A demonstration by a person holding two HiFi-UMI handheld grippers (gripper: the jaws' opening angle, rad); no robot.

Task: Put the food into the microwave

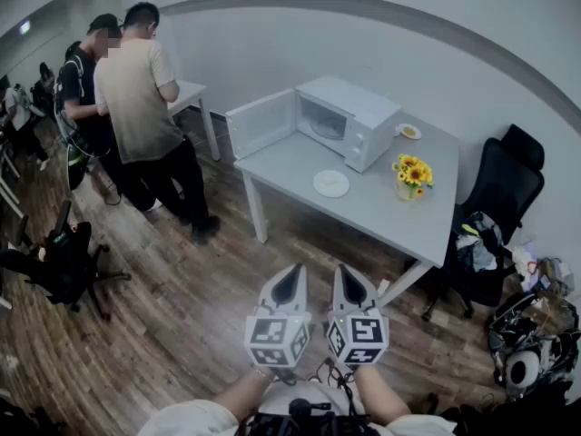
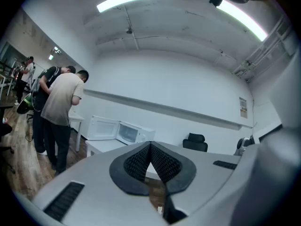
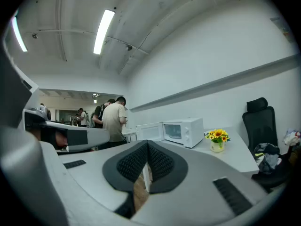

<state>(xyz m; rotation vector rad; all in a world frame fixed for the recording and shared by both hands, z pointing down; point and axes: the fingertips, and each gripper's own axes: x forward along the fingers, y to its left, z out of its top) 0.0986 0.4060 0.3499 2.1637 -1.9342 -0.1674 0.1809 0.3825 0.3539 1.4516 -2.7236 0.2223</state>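
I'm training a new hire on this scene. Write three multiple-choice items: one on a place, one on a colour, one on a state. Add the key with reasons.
1. Where does the larger plate lie relative to the microwave?
A inside it
B in front of it, on the table
C on top of it

2. What colour are the flowers?
A yellow
B blue
C white

3. How is the microwave door?
A shut
B taken off
C swung open

Key:
1 B, the plate sits on the tabletop before the microwave.
2 A, the blooms are yellow.
3 C, the door stands out to the left, leaving the inside exposed.
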